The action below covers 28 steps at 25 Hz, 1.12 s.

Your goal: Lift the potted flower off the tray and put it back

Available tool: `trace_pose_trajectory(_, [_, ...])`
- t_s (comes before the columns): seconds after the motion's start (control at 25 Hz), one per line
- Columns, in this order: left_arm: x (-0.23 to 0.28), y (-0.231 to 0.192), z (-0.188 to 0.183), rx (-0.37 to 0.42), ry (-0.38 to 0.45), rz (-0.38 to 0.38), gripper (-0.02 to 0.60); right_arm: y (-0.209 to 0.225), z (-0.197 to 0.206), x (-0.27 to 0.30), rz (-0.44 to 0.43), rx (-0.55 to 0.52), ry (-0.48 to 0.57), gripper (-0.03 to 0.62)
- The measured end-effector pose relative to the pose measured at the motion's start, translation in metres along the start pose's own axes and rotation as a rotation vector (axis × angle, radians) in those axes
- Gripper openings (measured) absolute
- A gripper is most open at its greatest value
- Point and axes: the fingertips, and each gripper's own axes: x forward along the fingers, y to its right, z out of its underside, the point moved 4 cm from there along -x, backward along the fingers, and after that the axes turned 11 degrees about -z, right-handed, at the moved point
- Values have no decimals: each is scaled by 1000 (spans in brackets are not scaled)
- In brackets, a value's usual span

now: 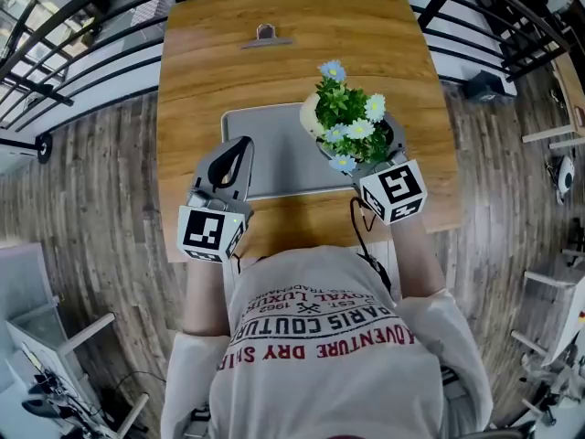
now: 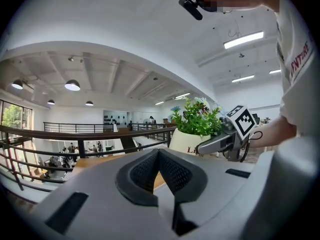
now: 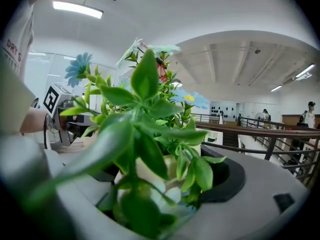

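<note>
On the wooden desk in front of you sits a flat grey tray, pretty much dead centre, and that's where all the action is. Your right gripper has the potted flower: in the right gripper view the jaws sit either side of the white pot, closed in on it, with green leaves and a blue daisy filling most of the frame. From the head view the pot sits over the tray's far right corner, half over the rim. It looks like it's up in the air, but honestly I can't tell whether the base is touching the tray or not. The plant stands roughly upright, with white and pale blue blooms on top.

Your left gripper isn't holding anything. In the left gripper view the jaws are closed, the black ribbed pads meet at the tips, and only a sliver of desk shows through the little gap behind them. In the head view it hovers over the tray's near left corner, well apart from the pot.

Other bits: there's a metal clip lying near the far edge of the desk, away from the tray. Past the desk you've got a dark railing, and grey plank flooring on either side.
</note>
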Motion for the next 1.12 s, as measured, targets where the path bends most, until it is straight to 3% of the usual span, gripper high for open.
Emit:
trace_pose_trajectory(0.2, [6,15,22,31,-73,-31,12,4,33,25,-128,10,-54,477])
trace_pose_trajectory(0.72, [9,20,87,-101,-218,-205,12,-22,131,87,-463,-3,-249,477])
trace_pose_trajectory(1.12, [14,37,112,-158,-268,-275,12,-23,158,95,-611,-23,-270,477])
